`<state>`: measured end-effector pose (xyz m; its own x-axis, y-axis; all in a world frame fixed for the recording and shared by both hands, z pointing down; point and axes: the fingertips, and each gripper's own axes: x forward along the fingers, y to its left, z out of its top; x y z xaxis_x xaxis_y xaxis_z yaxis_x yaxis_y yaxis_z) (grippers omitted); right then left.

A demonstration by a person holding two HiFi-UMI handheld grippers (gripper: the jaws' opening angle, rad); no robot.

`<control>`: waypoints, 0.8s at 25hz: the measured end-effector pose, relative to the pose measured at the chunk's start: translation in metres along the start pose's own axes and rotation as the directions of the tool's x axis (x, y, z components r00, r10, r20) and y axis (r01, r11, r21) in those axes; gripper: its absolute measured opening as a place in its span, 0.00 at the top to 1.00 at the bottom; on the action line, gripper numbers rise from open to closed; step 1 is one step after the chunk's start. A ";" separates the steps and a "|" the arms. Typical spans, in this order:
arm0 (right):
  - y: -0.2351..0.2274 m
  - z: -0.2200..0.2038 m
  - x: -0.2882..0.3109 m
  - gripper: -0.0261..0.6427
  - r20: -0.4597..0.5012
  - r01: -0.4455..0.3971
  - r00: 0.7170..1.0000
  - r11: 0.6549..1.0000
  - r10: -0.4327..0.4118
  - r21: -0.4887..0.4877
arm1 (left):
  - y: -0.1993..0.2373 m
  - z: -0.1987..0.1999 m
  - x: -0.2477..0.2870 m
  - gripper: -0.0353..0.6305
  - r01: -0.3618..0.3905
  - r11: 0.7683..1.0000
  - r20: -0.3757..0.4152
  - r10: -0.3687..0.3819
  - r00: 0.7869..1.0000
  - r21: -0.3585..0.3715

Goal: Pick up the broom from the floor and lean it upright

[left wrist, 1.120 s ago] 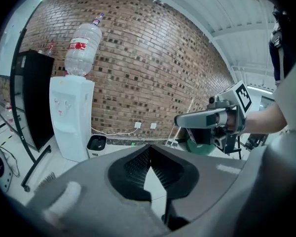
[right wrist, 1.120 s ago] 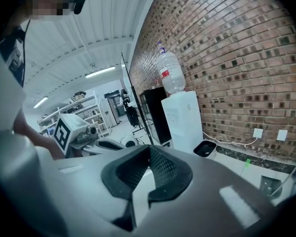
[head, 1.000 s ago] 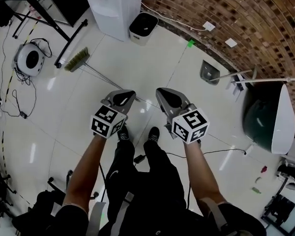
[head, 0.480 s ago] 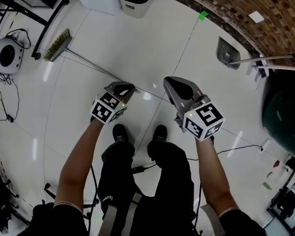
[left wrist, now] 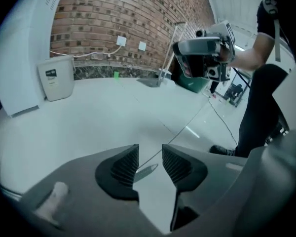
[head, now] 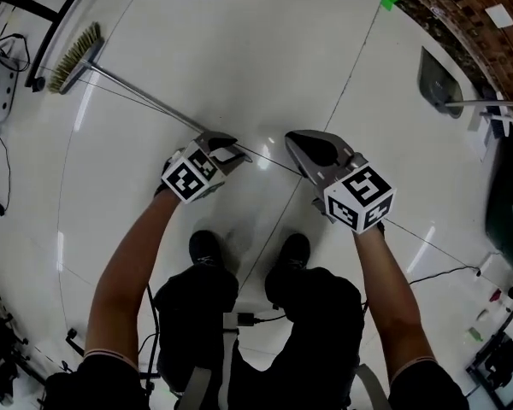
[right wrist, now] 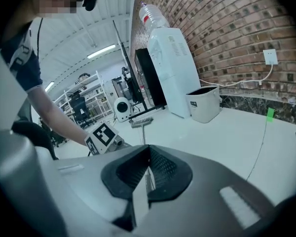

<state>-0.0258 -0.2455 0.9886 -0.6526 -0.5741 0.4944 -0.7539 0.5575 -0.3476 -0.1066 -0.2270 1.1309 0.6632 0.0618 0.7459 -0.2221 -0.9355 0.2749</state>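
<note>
While the left gripper [head: 227, 144] has just been opening its jaws astride the broom [head: 137, 93] handle, not touching it, the right gripper [head: 304, 141] is closed and empty.

Black short sleeves [head: 111, 372], black trousers [head: 192, 301] and shoes [head: 207, 248]; grey left gripper [left wrist: 150, 159] and right gripper [right wrist: 148, 167] with black-and-white marker cubes [head: 191, 176]

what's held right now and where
Nothing yet. The left gripper has just been opening its jaws, the broom handle lying between them ungripped; the right gripper is shut above it.
</note>
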 end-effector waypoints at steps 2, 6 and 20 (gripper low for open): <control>-0.010 -0.014 0.010 0.95 0.002 -0.009 1.000 1.000 0.009 -0.005 | 0.005 -0.024 0.025 0.69 0.040 0.997 -0.065 -0.036 0.997 0.064; -0.026 -0.034 0.019 0.96 0.023 -0.011 1.000 1.000 0.011 0.001 | 0.006 -0.056 0.061 0.63 0.120 0.977 -0.166 -0.091 0.982 0.176; -0.039 -0.050 0.014 0.96 0.069 0.003 0.998 1.000 -0.005 0.027 | 0.013 -0.093 0.100 0.65 0.220 0.929 -0.331 -0.115 0.937 0.298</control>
<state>-0.0018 -0.2453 1.0494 -0.6523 -0.6170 0.4403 -0.7579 0.5390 -0.3675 -0.1095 -0.2009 1.2655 0.4103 0.2808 0.8676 0.1520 -0.9592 0.2386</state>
